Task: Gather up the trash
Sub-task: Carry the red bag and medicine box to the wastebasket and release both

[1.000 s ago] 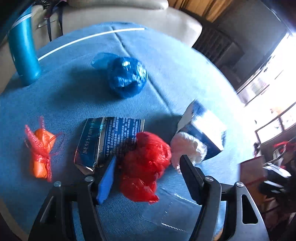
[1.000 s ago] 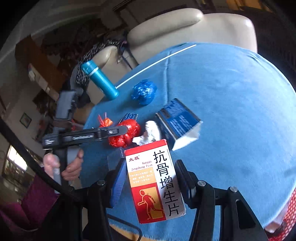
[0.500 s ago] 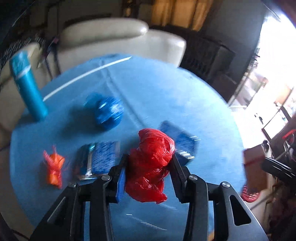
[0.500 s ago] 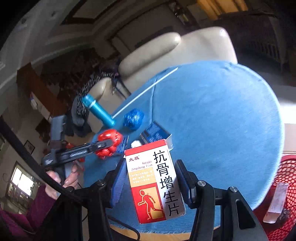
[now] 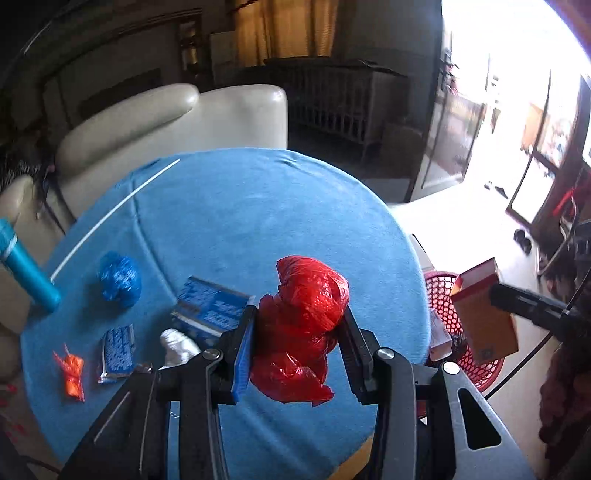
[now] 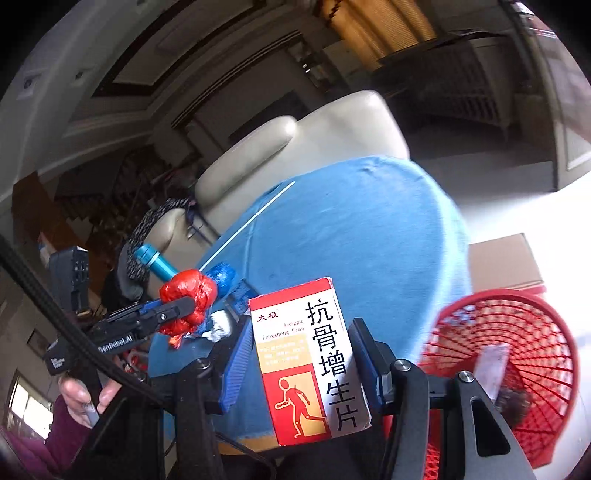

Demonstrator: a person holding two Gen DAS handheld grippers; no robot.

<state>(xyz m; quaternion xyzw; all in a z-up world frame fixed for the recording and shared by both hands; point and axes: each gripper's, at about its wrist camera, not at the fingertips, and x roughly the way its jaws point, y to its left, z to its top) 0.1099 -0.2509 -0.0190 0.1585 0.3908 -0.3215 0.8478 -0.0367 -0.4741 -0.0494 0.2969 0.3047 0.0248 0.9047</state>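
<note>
Ahead of me, 1 cream armchair (image 5: 173, 122) behind the round blue-clothed table (image 5: 258, 206); dark slatted cabinet (image 5: 332, 99), amber curtains (image 5: 280, 29), glaring bright doorway (image 5: 491, 103) to my right.

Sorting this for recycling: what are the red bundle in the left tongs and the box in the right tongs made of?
The red bundle looks like thin glossy plastic film: crinkled, shiny, slightly see-through. The box looks like printed cardboard with a smooth finish: flat faces, crisp folded edges.

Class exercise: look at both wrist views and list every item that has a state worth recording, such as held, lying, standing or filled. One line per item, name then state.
left gripper: shut on red bag
red bag: held above table
right gripper: shut on medicine box
medicine box: held upright
red basket: beside table, holding some trash
blue box: lying on table
teal bottle: standing on table
</note>
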